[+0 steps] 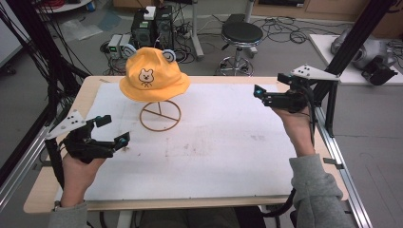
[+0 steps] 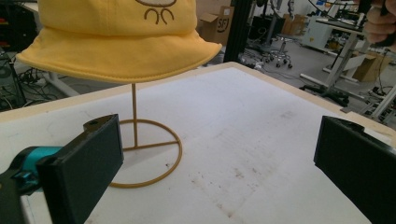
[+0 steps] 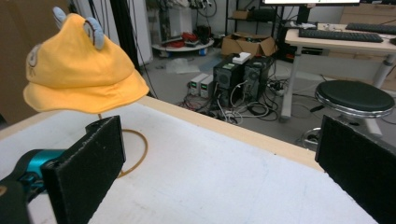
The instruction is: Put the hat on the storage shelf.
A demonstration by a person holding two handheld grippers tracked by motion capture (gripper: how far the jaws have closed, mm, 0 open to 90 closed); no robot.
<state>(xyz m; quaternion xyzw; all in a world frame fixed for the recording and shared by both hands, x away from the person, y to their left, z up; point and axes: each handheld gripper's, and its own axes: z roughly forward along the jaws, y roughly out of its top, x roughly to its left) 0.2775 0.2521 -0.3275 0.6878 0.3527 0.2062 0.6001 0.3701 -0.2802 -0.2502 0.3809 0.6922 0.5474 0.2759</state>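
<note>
1. Cables, computer towers [image 1: 152, 26] and a black stool [image 1: 241, 34] crowd the floor behind a wooden desk [image 1: 57, 190] covered by a white mat [image 1: 214, 156].
2. On the far left part of that mat stands a thin wire stand [image 1: 160, 115] with a ring base, and a yellow hat [image 1: 154, 76] with small ears and a bear face sits on top of it, brim hanging free all round.
3. Using the stand as the landmark: the left gripper [image 1: 114, 130] hovers to the near left of it, just off the ring base, its fingers [image 2: 84, 168] spread wide and empty, aimed at the post under the brim.
4. The right gripper [image 1: 260, 95] hangs well to the right of the stand, at about the same depth, fingers [image 3: 88, 158] likewise released and holding nothing, looking across at the side of the hat.
5. The step in hand appears to be the approach to lift the hat off the stand.
6. To do it well, I would bring each gripper in level with the brim, one on either side of the stand, and pinch the soft brim edge rather than the crown.
7. Close gently: the fabric will fold, so a shallow bite may slip.
8. Lift straight up along the post; a sideways pull could tip the light stand, whose base is only a wire ring.
</note>
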